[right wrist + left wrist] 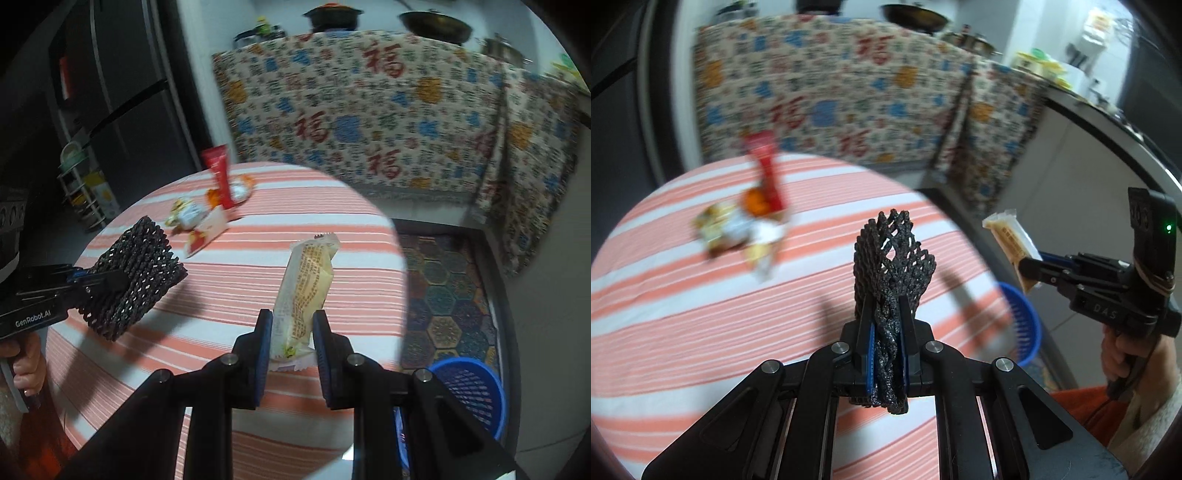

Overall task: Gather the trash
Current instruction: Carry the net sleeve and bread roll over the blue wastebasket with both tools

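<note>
My left gripper (886, 306) is shut on a black foam net sleeve (892, 254), held above the striped round table (683, 332); the sleeve also shows in the right wrist view (135, 277). My right gripper (293, 325) is shut on a yellow-and-white snack wrapper (306, 284), held upright above the table's right side; the wrapper also shows in the left wrist view (1012, 240). A pile of wrappers (207, 218) with a red tube (219, 173) lies at the table's far side. A blue basket (476, 395) stands on the floor to the right.
A patterned cloth (388, 110) covers the counter behind the table, with pots on top. A dark fridge (122, 92) and a wire rack (85, 192) stand at the left. A patterned mat (447, 288) lies on the floor by the basket.
</note>
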